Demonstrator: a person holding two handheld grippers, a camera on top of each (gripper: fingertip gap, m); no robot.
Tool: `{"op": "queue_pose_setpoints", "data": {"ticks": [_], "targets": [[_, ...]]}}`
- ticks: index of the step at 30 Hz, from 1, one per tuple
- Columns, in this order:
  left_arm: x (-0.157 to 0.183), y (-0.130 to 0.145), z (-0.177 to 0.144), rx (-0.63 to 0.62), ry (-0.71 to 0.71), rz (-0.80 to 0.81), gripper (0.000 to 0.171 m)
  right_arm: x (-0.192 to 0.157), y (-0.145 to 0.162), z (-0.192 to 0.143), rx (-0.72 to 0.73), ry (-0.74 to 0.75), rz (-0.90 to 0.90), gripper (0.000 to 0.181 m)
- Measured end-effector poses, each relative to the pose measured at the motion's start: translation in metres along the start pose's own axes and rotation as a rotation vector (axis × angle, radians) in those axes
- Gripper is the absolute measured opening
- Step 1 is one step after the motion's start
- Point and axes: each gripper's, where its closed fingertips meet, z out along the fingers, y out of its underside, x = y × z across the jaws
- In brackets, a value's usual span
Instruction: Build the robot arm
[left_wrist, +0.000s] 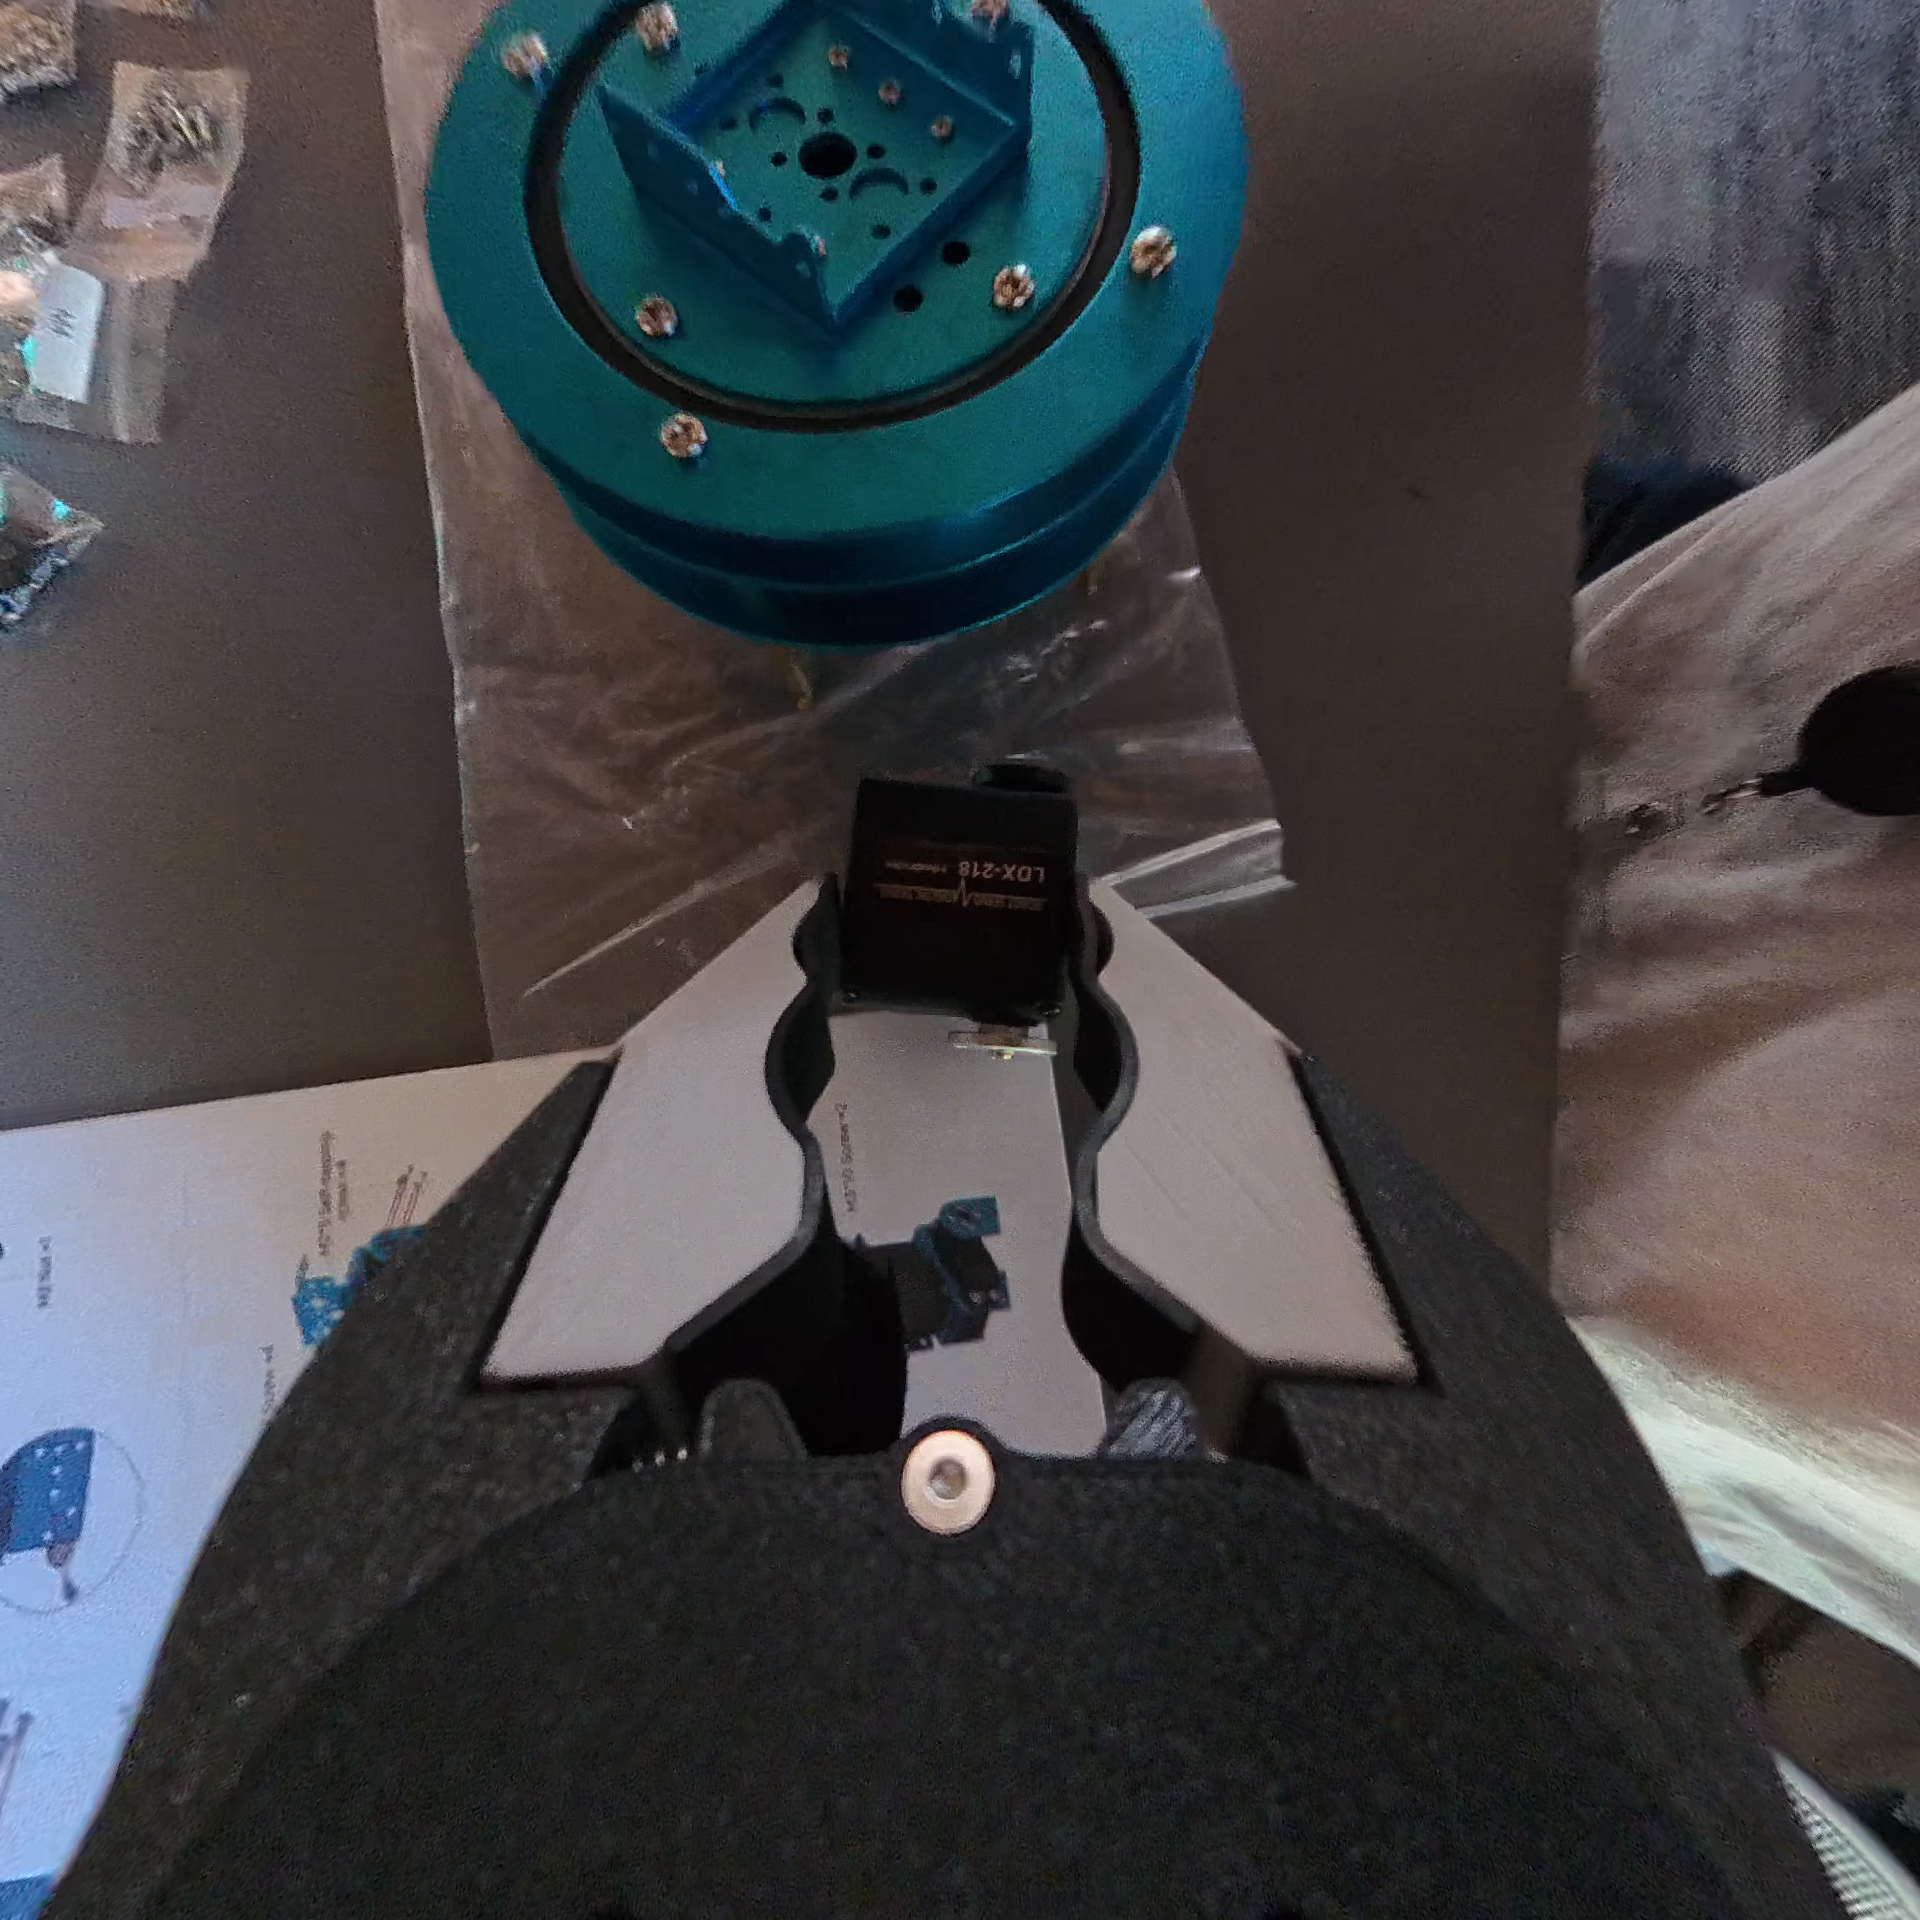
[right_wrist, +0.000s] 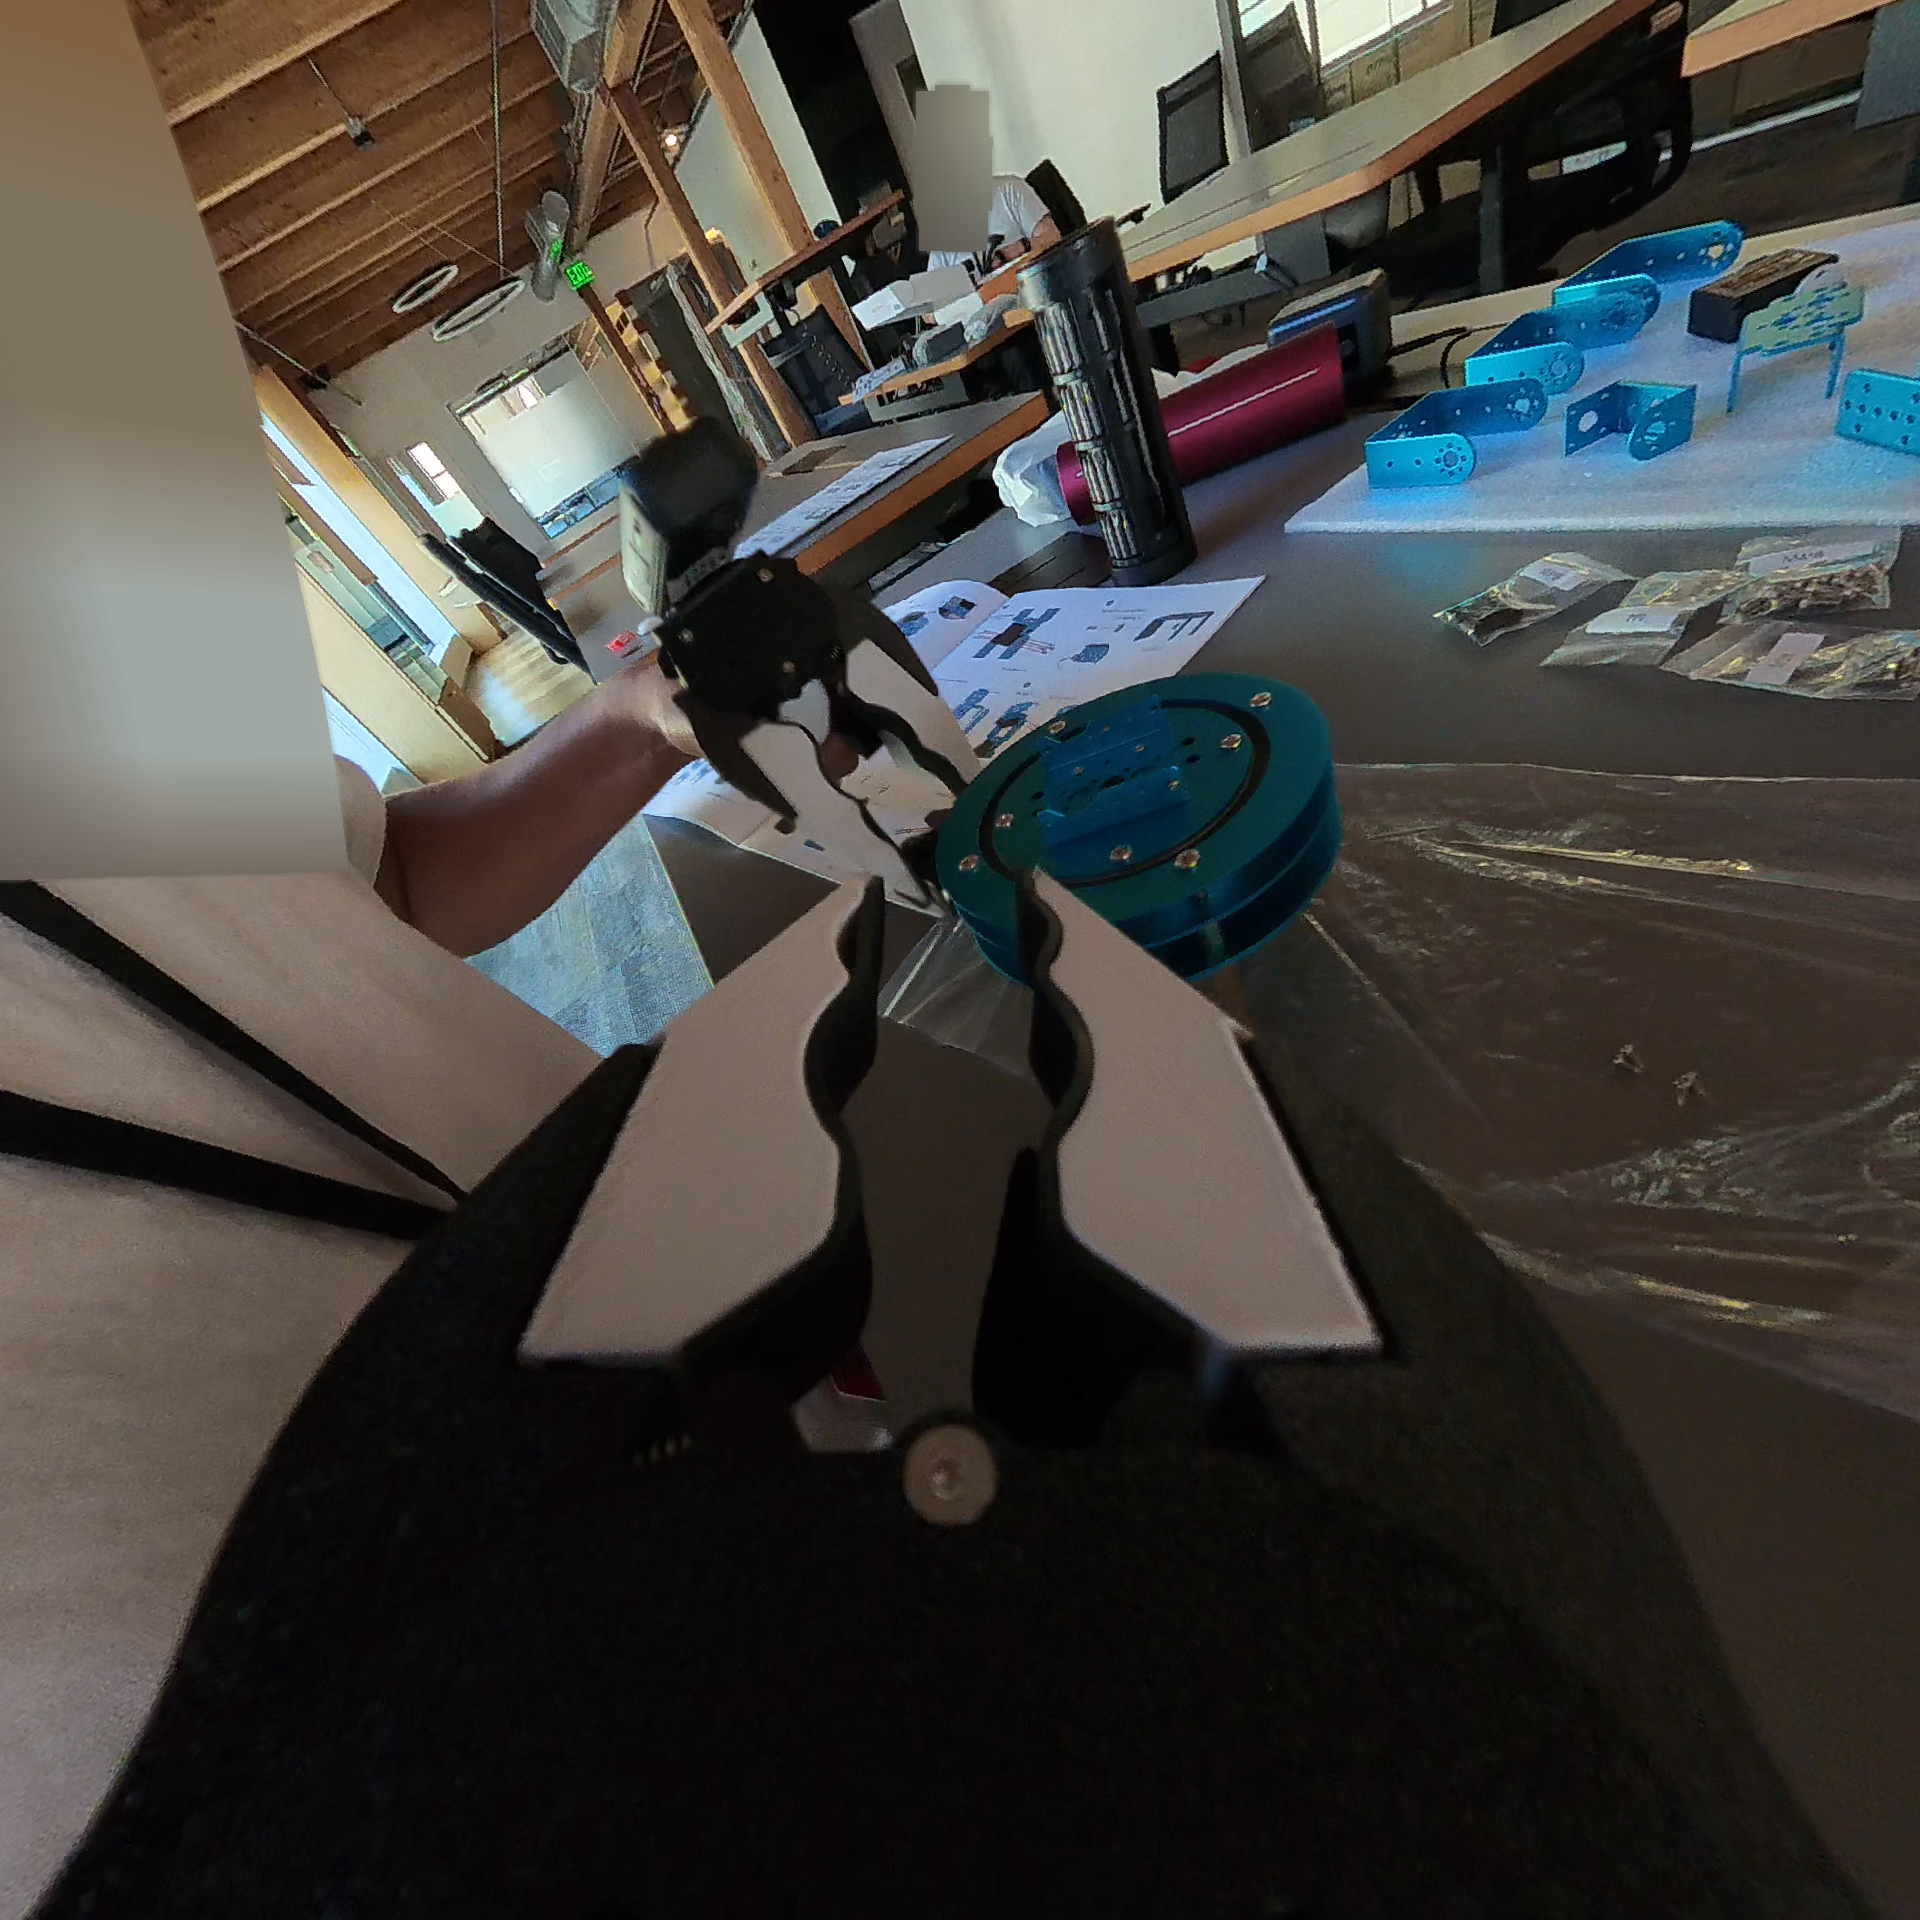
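One black servo motor (left_wrist: 956, 899) sits pinched between the tips of the left tongs (left_wrist: 954, 914), held off the surface with its labelled flat face toward the camera and a small metal tab showing at its near end. It looks like a rigid, boxy plastic case, probably light for its size; its smooth flat sides suit a squeeze across the body as now, while the output shaft and any lead are likely the delicate parts to keep clear of.

Just beyond the servo stands a teal round turntable base (left_wrist: 831, 343) with a square blue bracket (left_wrist: 821, 156) screwed to its top. It rests on a clear plastic sheet (left_wrist: 665, 748) spread over the dark surface (left_wrist: 208, 779). That base looks like stiff metal and probably heavy.

An instruction sheet (left_wrist: 156, 1299) lies under the left tongs toward the near edge.

The right tongs (right_wrist: 951, 914) are spread apart and carry nothing, hovering near the base's rim. Farther back lie small bags of hardware (right_wrist: 1683, 623) and blue metal brackets (right_wrist: 1538, 395) on a white pad.
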Motion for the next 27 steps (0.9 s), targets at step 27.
{"op": "queue_pose_setpoints", "data": {"ticks": [27], "targets": [[-0.024,-0.132,-0.006,0.061,0.257,0.481,0.043,0.019,0.018,0.057,-0.107,0.097,-0.291,0.077]]}}
